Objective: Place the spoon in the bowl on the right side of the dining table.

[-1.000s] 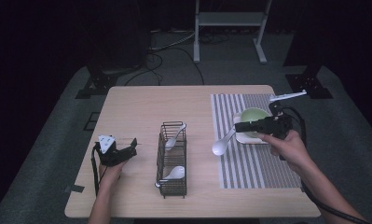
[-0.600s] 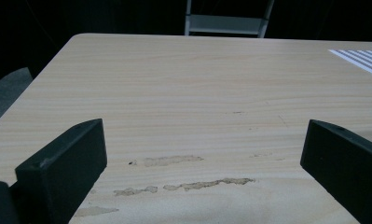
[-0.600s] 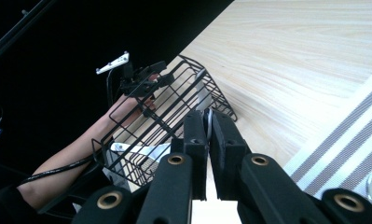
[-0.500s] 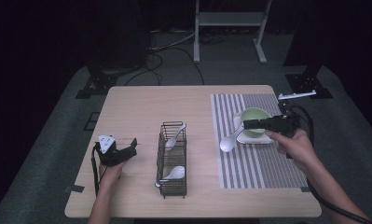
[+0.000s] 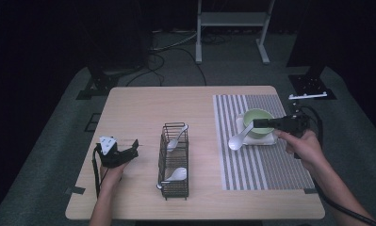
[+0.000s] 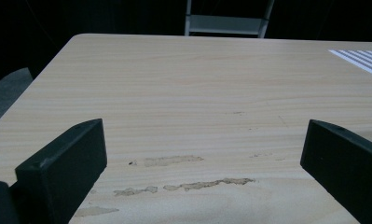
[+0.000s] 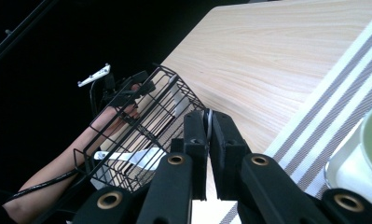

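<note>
1. Right gripper (image 5: 256,125), black, two-jaw, held in the person's right hand (image 5: 304,147) at right of centre in the high view: jaws clamped narrow on the handle of a white ceramic soup spoon (image 5: 239,138).
2. Spoon's bowl end hangs lower left of the gripper, over the striped grey-and-white placemat (image 5: 258,167); the handle runs up and right into the jaws. Can't tell whether the bowl end touches the mat.
3. In the right gripper view the thin white handle edge (image 7: 208,125) sits pinched between the two black pads, bottom centre of frame.
4. Just behind the jaws in the high view: pale green round bowl (image 5: 258,117) on a white square plate (image 5: 270,138), upper part of the placemat. Gripper body overlaps the bowl's lower rim in that view.
5. Black wire rack basket (image 5: 175,188), centre of frame on the light wooden table (image 5: 176,103), holds two more white spoons: one leaning in the upper compartment (image 5: 176,137), one lying in the lower compartment (image 5: 174,175).
6. Left gripper (image 5: 134,147), black with a grey three-cornered plate on top, lower left of the high view, held low over the table, well apart from the basket.
7. Left gripper view: jaws wide, bare table between them.
</note>
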Action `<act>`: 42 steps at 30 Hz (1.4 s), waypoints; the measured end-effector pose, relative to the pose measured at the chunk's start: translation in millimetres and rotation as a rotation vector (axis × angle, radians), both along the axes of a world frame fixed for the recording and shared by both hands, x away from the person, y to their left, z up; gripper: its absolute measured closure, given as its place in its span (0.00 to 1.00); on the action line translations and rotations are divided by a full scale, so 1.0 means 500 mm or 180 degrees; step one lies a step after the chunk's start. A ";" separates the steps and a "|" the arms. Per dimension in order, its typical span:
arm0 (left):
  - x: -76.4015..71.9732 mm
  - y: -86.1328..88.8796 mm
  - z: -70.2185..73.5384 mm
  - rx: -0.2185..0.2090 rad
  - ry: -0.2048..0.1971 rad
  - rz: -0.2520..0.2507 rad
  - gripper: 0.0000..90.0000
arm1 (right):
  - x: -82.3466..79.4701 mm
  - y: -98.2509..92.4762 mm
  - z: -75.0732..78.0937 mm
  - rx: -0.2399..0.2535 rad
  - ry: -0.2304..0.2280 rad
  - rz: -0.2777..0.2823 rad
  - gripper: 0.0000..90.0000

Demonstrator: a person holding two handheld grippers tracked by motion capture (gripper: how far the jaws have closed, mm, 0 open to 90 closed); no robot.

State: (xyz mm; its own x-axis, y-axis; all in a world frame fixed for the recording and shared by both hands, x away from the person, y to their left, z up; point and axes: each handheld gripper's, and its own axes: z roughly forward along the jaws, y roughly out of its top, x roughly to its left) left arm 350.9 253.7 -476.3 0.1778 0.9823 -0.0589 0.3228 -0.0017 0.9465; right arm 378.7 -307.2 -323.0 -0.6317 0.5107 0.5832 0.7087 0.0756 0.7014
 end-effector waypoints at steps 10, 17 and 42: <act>0.000 0.000 0.000 0.0000 0.0000 0.0001 0.00 | 0.009 -0.022 -0.006 0.0010 0.0017 -0.0112 0.95; 0.000 -0.001 0.000 0.0000 -0.0003 0.0001 0.00 | 0.015 -0.038 -0.005 -0.0007 0.0020 -0.0203 0.95; 0.000 -0.001 0.000 0.0010 0.0000 -0.0002 0.00 | 0.033 -0.087 0.000 0.0030 -0.0015 -0.0487 0.95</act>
State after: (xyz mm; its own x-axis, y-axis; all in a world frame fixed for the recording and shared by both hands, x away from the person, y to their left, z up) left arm 350.8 253.3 -476.2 0.1785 0.9824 -0.0558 0.3229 -0.0049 0.9464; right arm 395.4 -350.8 -322.8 -0.5497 0.5958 0.5855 0.7081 -0.0394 0.7050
